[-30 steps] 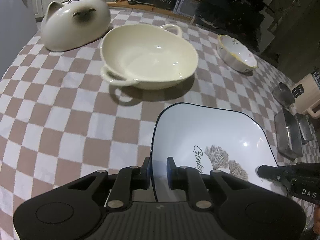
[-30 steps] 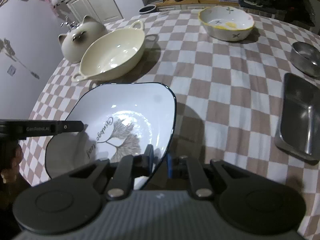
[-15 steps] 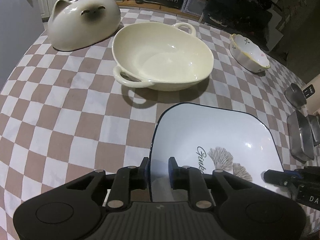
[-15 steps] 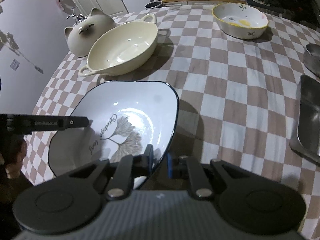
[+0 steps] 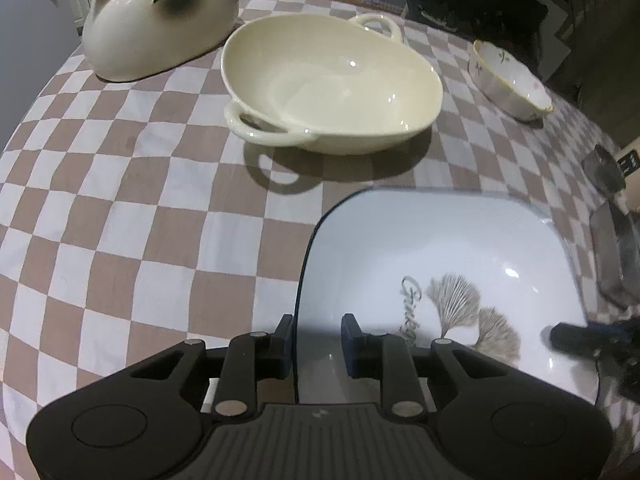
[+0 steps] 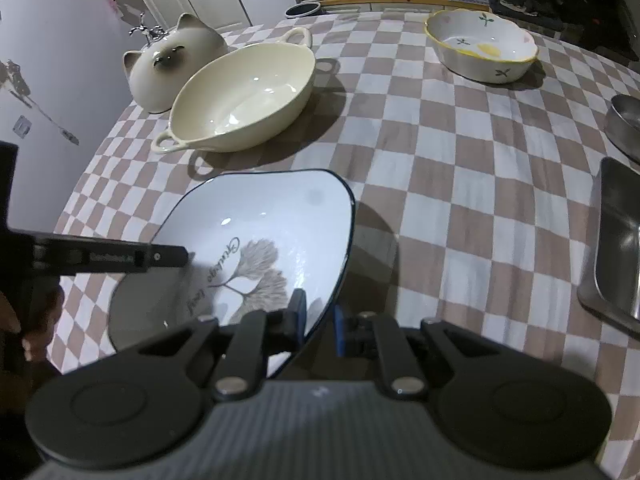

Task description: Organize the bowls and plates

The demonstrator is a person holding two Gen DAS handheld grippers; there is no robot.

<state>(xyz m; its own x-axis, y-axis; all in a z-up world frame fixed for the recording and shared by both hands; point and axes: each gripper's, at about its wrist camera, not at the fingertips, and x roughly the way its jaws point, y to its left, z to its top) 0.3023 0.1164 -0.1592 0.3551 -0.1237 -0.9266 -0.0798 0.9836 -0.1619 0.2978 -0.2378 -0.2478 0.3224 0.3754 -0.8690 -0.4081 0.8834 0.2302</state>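
Note:
A white square plate (image 5: pixel 440 260) with a dark rim and a leaf print sits low over the checked tablecloth (image 5: pixel 140 240). My left gripper (image 5: pixel 316 340) straddles its left rim and its jaws are opening: the inner pad stands clear of the plate. My right gripper (image 6: pixel 319 320) is shut on the opposite rim of the plate (image 6: pixel 260 232). In the right wrist view one left finger (image 6: pixel 120 258) reaches over the plate. A cream two-handled bowl (image 5: pixel 332 84) stands just beyond.
A cat-shaped ceramic dish (image 5: pixel 160 16) sits at the far left. A small flowered bowl with a yellow rim (image 6: pixel 480 48) stands at the far right. A metal tray (image 6: pixel 616 248) and a metal bowl (image 6: pixel 626 124) lie along the right edge.
The left jaws have spread apart around the plate's rim. The plate and left gripper have sunk a little toward the cloth. The right gripper keeps its grip.

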